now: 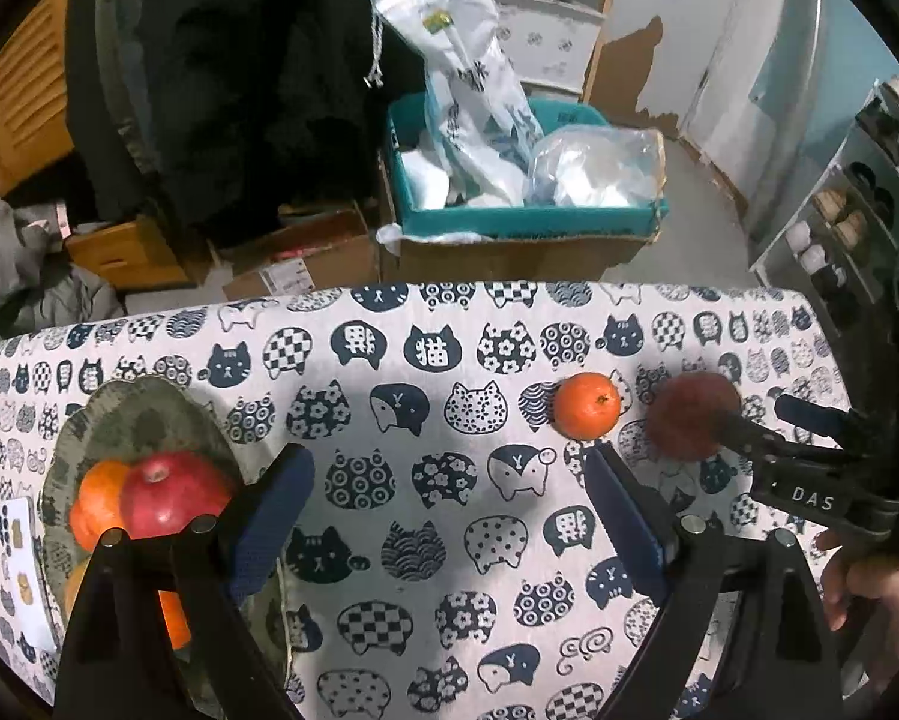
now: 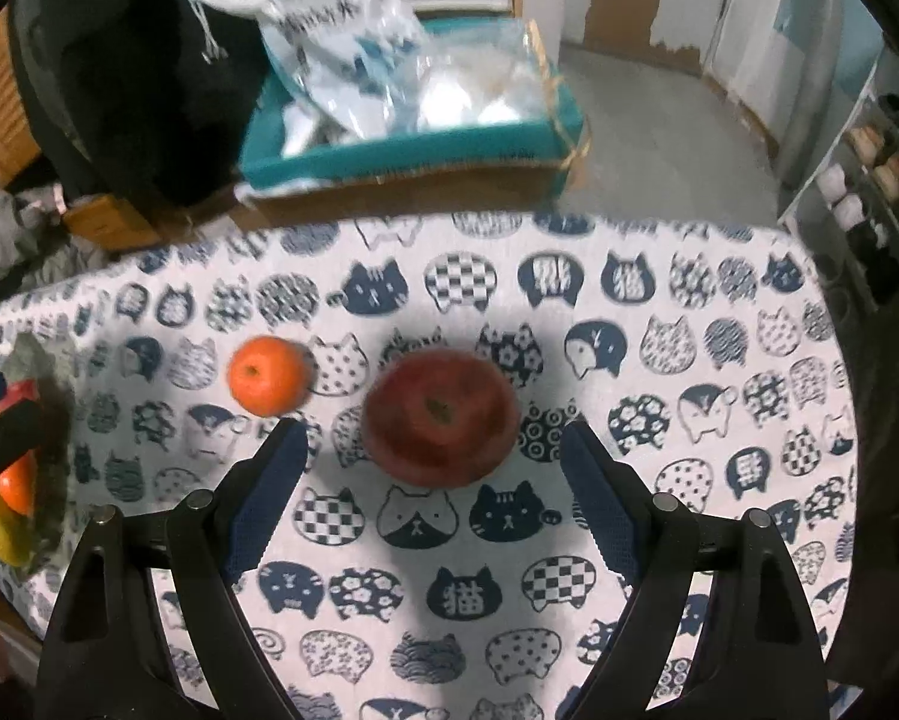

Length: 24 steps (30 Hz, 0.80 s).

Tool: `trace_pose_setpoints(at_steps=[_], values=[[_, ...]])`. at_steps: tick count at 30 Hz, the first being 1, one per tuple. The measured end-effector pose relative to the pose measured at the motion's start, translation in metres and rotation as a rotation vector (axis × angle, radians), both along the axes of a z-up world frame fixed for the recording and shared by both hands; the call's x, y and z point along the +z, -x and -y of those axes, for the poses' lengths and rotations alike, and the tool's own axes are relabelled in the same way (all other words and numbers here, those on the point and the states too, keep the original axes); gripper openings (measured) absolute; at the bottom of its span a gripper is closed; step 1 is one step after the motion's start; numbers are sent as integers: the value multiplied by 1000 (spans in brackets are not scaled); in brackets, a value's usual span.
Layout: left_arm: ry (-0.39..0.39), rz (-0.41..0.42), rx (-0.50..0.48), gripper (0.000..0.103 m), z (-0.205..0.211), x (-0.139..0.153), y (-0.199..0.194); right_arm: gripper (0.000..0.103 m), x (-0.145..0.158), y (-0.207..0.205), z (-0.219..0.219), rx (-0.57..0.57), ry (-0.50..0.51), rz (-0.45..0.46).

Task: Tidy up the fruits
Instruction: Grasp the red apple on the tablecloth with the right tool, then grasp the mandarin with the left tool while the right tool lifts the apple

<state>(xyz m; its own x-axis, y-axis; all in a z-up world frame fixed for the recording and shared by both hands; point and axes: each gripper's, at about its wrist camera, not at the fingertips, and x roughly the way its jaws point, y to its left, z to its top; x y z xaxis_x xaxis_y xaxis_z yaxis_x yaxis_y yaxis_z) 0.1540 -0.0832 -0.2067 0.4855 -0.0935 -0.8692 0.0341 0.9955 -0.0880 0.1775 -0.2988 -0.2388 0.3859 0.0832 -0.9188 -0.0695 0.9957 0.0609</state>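
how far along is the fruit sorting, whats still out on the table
Partly done. The grey plate already holds a red apple and some oranges. In hand: nothing is gripped yet; the right tongs are open, lined up on the loose apple. The left tongs are open and empty. Left: that apple and the loose orange beside it on the cat-print tablecloth.

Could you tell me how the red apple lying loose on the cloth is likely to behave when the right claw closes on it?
The apple looks round and smooth, so it may roll if nudged off-centre. It probably stays rigid under the open right claw.
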Motion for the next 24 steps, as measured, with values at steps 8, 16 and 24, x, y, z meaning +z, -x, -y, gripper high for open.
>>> trace_pose_setpoints(at_steps=[8,16,24], values=[[26,-51,8,93,4,-27,-22,85,-31,-13,4,-8,-15,-62],[62,-77,4,93,12,-39,-35,78,-45,-23,2,14,-48,-62],[69,-84,-46,93,35,-47,-42,76,-40,-14,7,6,19,-13]])
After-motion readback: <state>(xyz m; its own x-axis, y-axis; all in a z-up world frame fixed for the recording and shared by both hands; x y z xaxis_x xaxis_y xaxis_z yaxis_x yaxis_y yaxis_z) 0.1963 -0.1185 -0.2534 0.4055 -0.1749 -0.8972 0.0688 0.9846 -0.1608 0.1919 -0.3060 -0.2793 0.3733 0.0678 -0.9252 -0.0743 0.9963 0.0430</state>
